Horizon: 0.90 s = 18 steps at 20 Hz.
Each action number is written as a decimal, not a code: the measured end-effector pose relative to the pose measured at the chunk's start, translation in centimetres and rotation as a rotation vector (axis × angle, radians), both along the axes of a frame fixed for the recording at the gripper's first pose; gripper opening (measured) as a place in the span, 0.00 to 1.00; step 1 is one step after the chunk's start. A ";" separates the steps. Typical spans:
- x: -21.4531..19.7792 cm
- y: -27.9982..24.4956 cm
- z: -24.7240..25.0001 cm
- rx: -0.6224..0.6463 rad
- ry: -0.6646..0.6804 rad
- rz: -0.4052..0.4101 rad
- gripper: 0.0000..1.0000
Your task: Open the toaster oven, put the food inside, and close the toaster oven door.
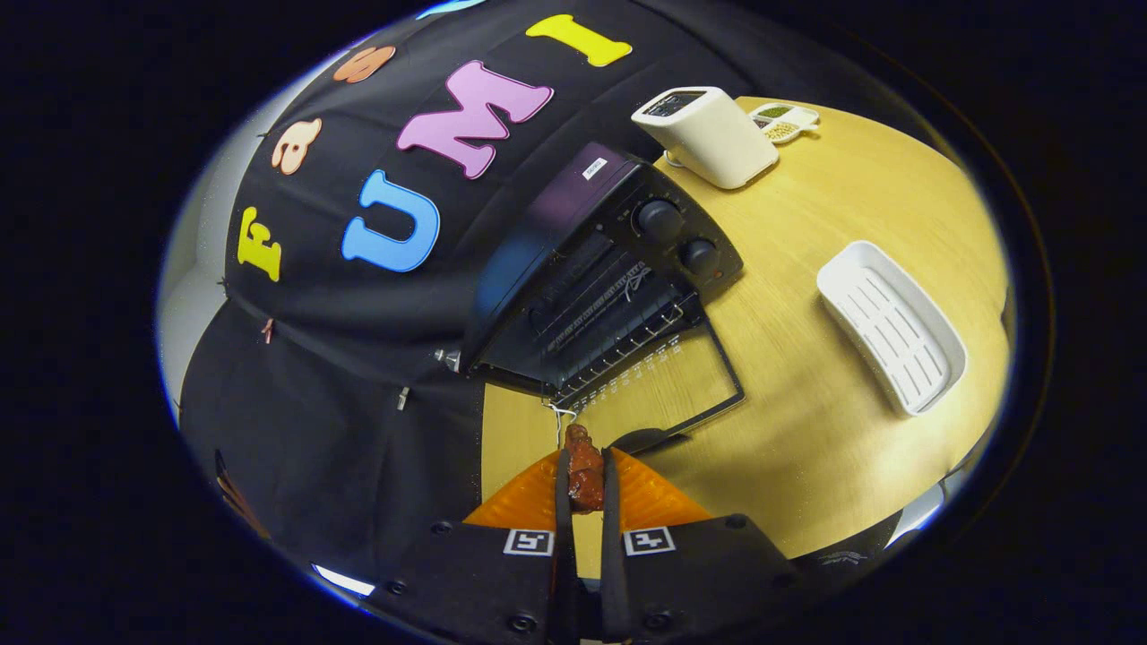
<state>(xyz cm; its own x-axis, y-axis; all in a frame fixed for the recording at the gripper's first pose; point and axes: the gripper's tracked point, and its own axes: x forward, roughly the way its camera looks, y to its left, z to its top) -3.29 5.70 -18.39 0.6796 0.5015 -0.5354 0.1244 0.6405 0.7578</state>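
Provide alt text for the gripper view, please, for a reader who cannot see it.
The gripper is shut on a reddish-brown piece of food, just short of the black toaster oven, whose glass door lies open on the wooden table. Beyond stand a white toaster, a small divided dish and a white ribbed tray.

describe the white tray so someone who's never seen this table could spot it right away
Start at the black toaster oven on the wooden table, its door dropped open toward the hand-held gripper, which is shut on a reddish-brown piece of food. The white tray lies apart from it, past the knob end. Unlike the upright white toaster farther back, it is shallow, oblong, with a ribbed floor.
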 end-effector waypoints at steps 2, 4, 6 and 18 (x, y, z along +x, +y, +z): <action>0.6 1.5 -0.8 0.004 -0.025 -0.019 0.14; 1.3 2.8 -2.4 0.005 -0.003 -0.044 0.14; 2.4 3.9 -3.5 0.013 -0.001 -0.068 0.14; 14.5 3.2 -4.6 0.107 -0.163 -0.369 0.14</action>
